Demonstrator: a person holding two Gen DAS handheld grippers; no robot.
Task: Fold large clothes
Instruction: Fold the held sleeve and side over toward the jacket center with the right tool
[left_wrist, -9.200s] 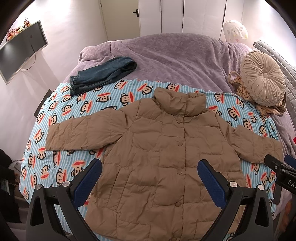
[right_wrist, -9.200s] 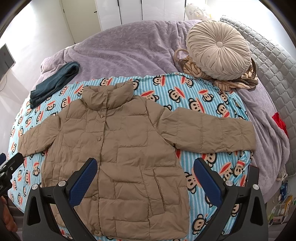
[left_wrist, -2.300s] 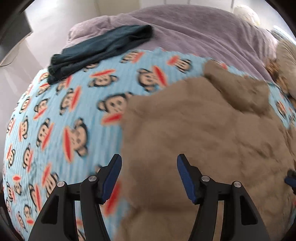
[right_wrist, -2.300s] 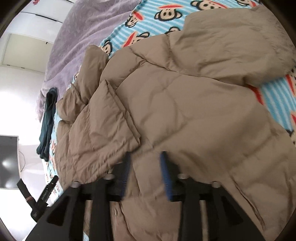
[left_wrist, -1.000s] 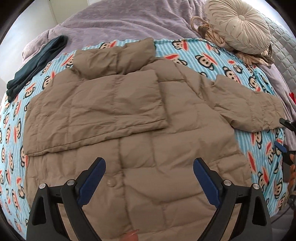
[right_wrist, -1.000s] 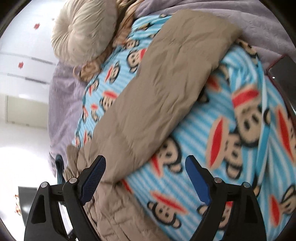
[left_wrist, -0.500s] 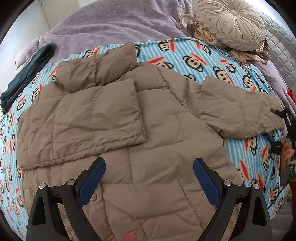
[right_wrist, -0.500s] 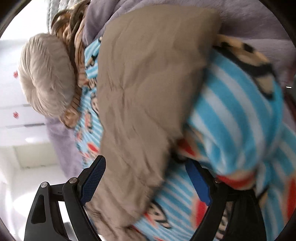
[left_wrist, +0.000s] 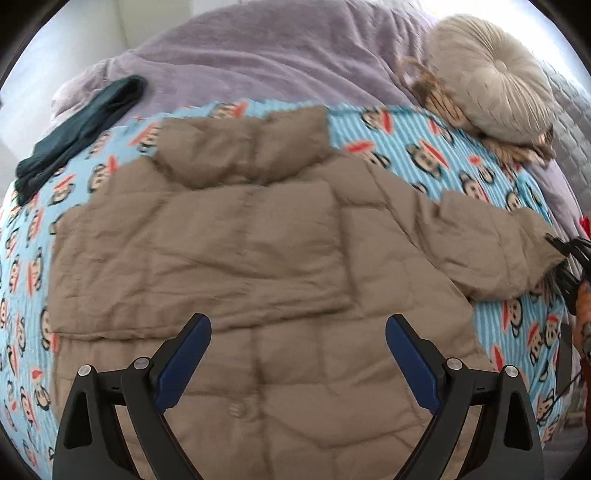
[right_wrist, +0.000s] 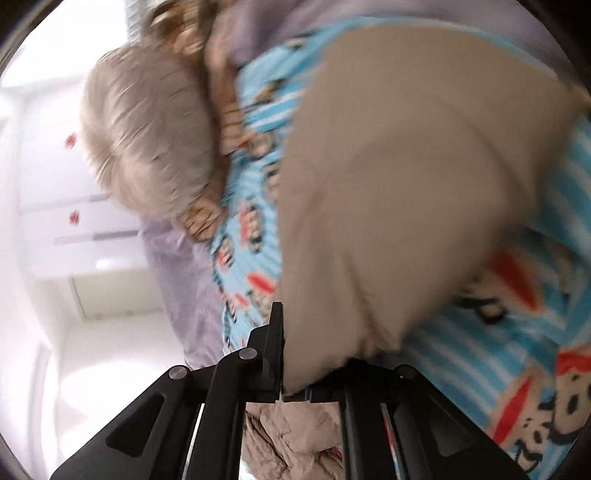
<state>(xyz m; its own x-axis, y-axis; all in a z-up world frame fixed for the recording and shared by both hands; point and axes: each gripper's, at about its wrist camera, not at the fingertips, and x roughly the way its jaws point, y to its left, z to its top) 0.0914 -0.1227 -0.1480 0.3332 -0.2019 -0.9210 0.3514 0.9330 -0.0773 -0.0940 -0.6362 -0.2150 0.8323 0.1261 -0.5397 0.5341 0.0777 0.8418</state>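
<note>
Only right hand-held gripper (right_wrist: 295, 384) on sleeve (right_wrist: 388, 206)

Jacket (left_wrist: 258, 258) lies on the blanket (left_wrist: 424, 147) beneath the left tool (left_wrist: 297, 354); folded trousers (left_wrist: 77, 129) far left; cushion (left_wrist: 491, 74) far right; sleeve cuff (right_wrist: 332, 354) between the right tool's (right_wrist: 295, 384) fingers.

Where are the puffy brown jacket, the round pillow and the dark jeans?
puffy brown jacket (left_wrist: 295, 258): left wrist view, on its quilted chest.
round pillow (left_wrist: 491, 74): left wrist view, near its centre button.
dark jeans (left_wrist: 81, 129): left wrist view, middle of the folded bundle.
</note>
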